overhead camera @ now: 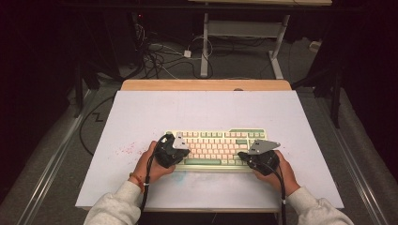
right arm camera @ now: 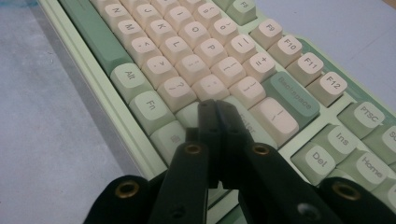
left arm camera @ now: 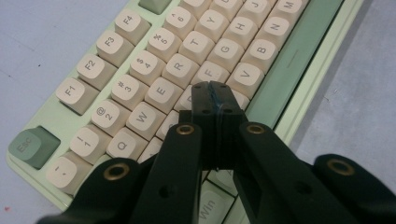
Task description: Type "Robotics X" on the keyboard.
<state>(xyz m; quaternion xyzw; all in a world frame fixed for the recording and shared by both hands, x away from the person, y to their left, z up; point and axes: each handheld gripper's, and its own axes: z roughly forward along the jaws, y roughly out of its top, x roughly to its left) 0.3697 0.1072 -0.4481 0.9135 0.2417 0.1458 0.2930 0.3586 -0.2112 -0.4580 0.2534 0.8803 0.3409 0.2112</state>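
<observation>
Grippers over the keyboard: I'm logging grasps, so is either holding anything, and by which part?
Nothing is held. The left gripper and right gripper are shut empty above the keyboard.

Pale-green keyboard (overhead camera: 218,146), cream keys, flat, apparently near table's front edge.

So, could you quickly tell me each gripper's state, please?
Left gripper: closed, empty, over the pale green keyboard.
Right gripper: closed, empty.
</observation>
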